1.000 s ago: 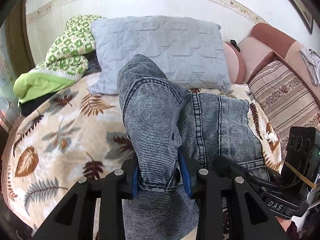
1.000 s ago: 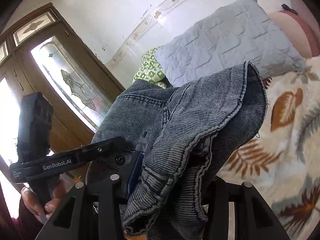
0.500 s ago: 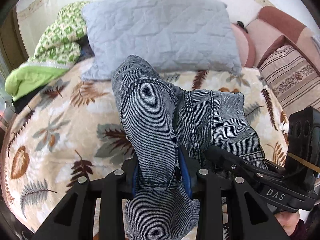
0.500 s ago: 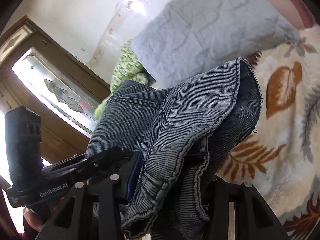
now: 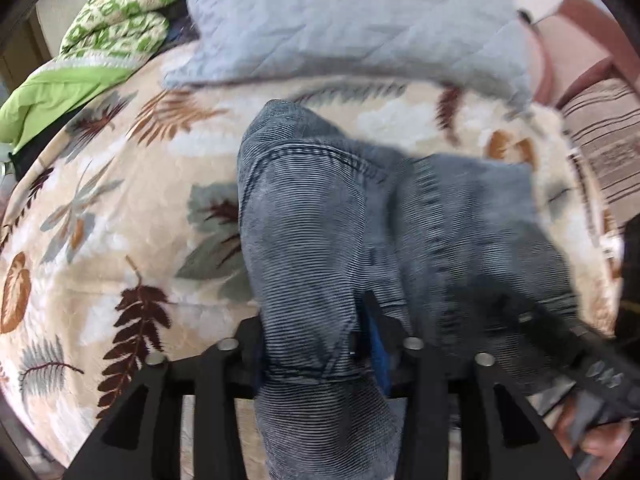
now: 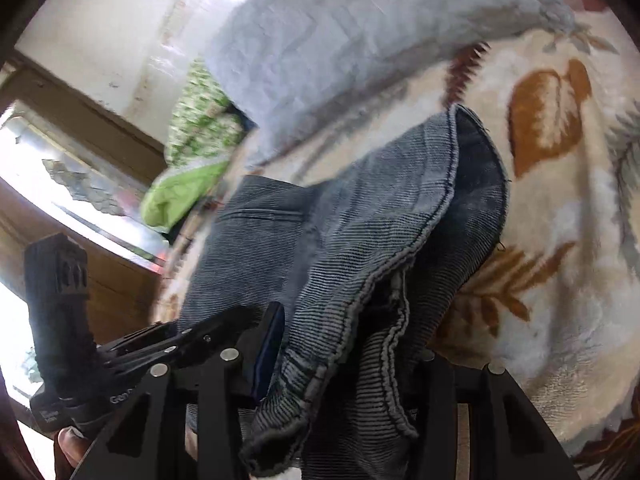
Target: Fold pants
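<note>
The grey jeans [image 5: 304, 248] were held bunched above the leaf-print blanket [image 5: 120, 208], clamped by the left claw [image 5: 316, 344] and right claw [image 6: 344, 364]; uneven lowering risked a crooked, creased fold.

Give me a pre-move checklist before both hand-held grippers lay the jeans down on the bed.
1. Left hand-held gripper clamped on the jeans: ok, denim fills the gap between its fingers.
2. Right hand-held gripper clamped on the jeans: ok, bunched hem sits between its fingers.
3. Landing area on the leaf-print blanket free: ok in the part in view.
4. Grey pillow apart from the jeans: ok, blanket shows between them.
5. Layers aligned, no twist: cannot tell, fabric is bunched and the frames are blurred.
6. Lower part of the jeans not dragging: cannot tell, out of view.
</note>
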`<action>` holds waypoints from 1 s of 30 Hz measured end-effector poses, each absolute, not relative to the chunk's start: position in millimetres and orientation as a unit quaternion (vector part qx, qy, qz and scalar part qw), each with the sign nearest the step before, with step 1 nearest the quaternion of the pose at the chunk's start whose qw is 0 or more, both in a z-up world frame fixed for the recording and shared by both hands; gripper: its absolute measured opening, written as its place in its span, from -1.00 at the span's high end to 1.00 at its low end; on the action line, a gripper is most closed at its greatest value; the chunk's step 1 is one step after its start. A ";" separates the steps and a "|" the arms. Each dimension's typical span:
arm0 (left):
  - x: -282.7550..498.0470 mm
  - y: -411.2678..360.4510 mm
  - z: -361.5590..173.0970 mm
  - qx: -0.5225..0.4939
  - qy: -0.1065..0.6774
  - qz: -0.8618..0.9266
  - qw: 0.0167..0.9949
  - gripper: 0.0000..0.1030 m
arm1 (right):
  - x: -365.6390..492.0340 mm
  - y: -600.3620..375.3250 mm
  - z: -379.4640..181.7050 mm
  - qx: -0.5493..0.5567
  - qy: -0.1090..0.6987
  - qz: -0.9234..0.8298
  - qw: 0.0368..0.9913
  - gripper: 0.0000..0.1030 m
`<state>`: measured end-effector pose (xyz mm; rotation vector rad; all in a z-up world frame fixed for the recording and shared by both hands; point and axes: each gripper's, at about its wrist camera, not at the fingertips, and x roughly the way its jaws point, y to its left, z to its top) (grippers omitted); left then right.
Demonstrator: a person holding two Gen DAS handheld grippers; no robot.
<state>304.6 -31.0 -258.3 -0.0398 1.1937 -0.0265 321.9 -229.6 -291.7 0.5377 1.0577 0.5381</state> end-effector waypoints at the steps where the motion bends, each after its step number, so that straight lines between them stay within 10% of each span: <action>1: 305.4 -28.3 -262.8 -0.023 0.567 -0.010 0.824 -0.01 | 324.2 -230.8 -296.0 0.251 0.502 0.243 0.792 0.00; 5: 305.0 -19.1 -268.9 -0.036 0.577 0.002 0.816 -0.27 | 330.0 -235.7 -306.0 0.242 0.527 0.205 0.788 -0.30; 20: 275.5 -32.0 -211.7 0.017 0.519 -0.017 0.854 -0.30 | 305.3 -315.1 -238.4 0.300 0.323 0.190 0.877 -0.31; 30: 269.3 -58.0 -268.0 0.074 0.582 -0.024 0.809 -0.39 | 331.7 -253.7 -317.6 0.289 0.531 0.257 0.754 -0.27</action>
